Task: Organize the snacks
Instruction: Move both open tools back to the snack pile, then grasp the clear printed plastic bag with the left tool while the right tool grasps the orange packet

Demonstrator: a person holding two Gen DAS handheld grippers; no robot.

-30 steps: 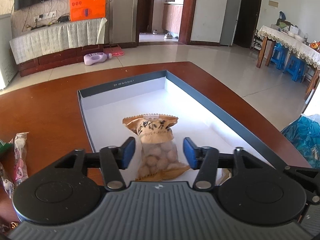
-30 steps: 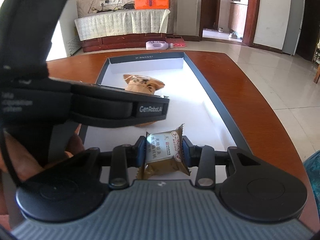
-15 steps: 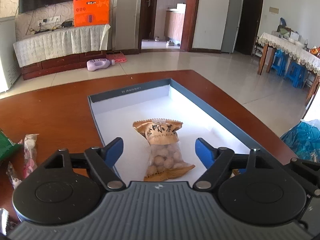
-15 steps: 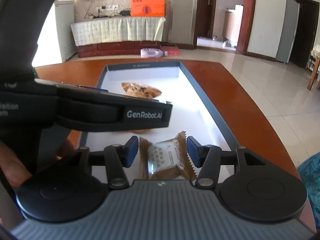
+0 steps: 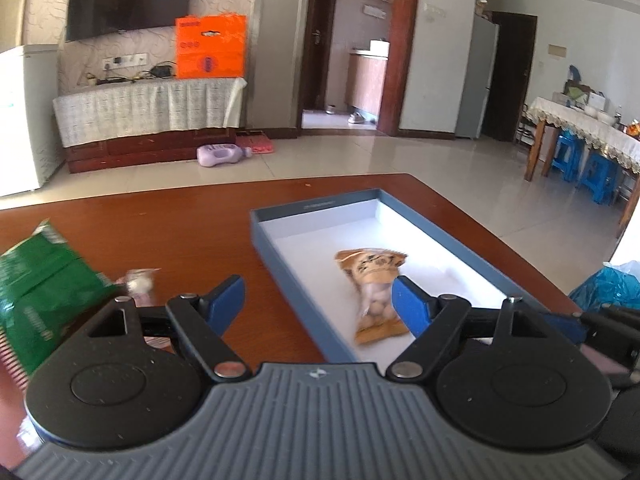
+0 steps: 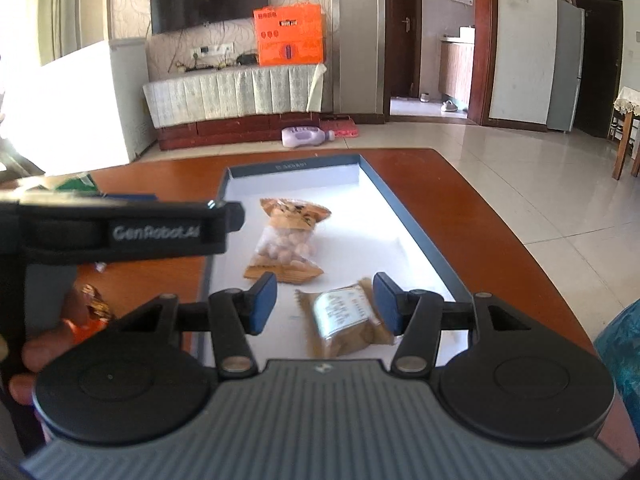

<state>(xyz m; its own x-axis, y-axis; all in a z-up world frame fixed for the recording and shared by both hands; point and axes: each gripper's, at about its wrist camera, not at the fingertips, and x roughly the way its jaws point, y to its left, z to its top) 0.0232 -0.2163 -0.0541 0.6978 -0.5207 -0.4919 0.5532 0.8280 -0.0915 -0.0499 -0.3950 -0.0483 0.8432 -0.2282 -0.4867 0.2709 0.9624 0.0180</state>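
Observation:
A blue-rimmed box (image 5: 264,232) with a white floor sits on the brown table; it also shows in the right wrist view (image 6: 416,232). A clear bag of round nuts with a tan top (image 5: 374,280) (image 6: 286,240) lies inside it. A small brown snack packet (image 6: 344,322) lies in the box near its front. My left gripper (image 5: 318,302) is open and empty, over the box's left wall. My right gripper (image 6: 324,304) is open, its fingers on either side of the brown packet without touching it.
A green snack bag (image 5: 36,284) and a small pink-white wrapped snack (image 5: 140,282) lie on the table left of the box. An orange-wrapped snack (image 6: 90,312) lies beside the hand that holds the left gripper (image 6: 120,232). A blue plastic bag (image 5: 608,286) is at the right.
My right gripper opened and let the brown packet drop into the box. My left gripper opened wider, pulled back and swung left, away from the nut bag.

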